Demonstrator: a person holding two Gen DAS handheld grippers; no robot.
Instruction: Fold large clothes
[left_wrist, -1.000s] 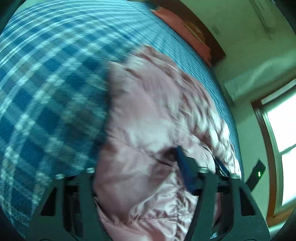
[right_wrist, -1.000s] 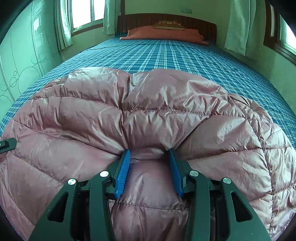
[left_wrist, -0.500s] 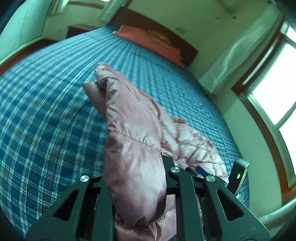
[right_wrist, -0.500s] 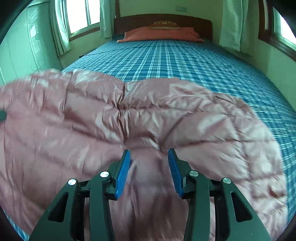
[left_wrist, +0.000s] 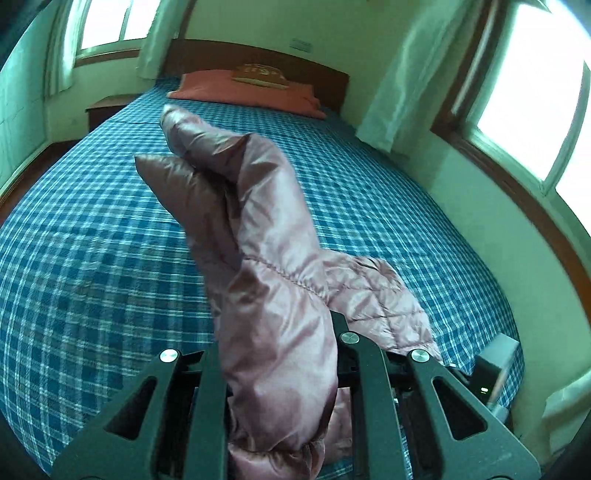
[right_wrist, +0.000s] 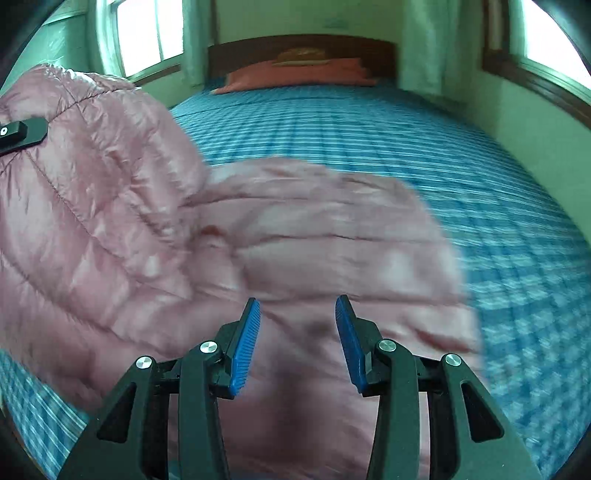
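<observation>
A pink quilted down jacket (left_wrist: 266, 258) lies on a bed with a blue plaid sheet (left_wrist: 92, 240). My left gripper (left_wrist: 277, 332) is shut on a thick fold of the jacket and holds it raised above the bed, so the fabric stands up in front of the camera. In the right wrist view the jacket (right_wrist: 295, 229) is spread below and ahead, with the raised part (right_wrist: 92, 166) at the left. My right gripper (right_wrist: 297, 325) is open just above the jacket, blue pads (right_wrist: 245, 343) apart, holding nothing.
An orange pillow (left_wrist: 243, 90) and dark wooden headboard (left_wrist: 258, 70) are at the far end of the bed. Windows with pale curtains (left_wrist: 399, 74) line the walls. A nightstand (left_wrist: 107, 109) stands at the far left. The other gripper's body (left_wrist: 495, 365) shows at lower right.
My left gripper has lifted its fold of jacket up and levelled out. My right gripper let go of the jacket and now stands open over it; the jacket's left side has risen.
</observation>
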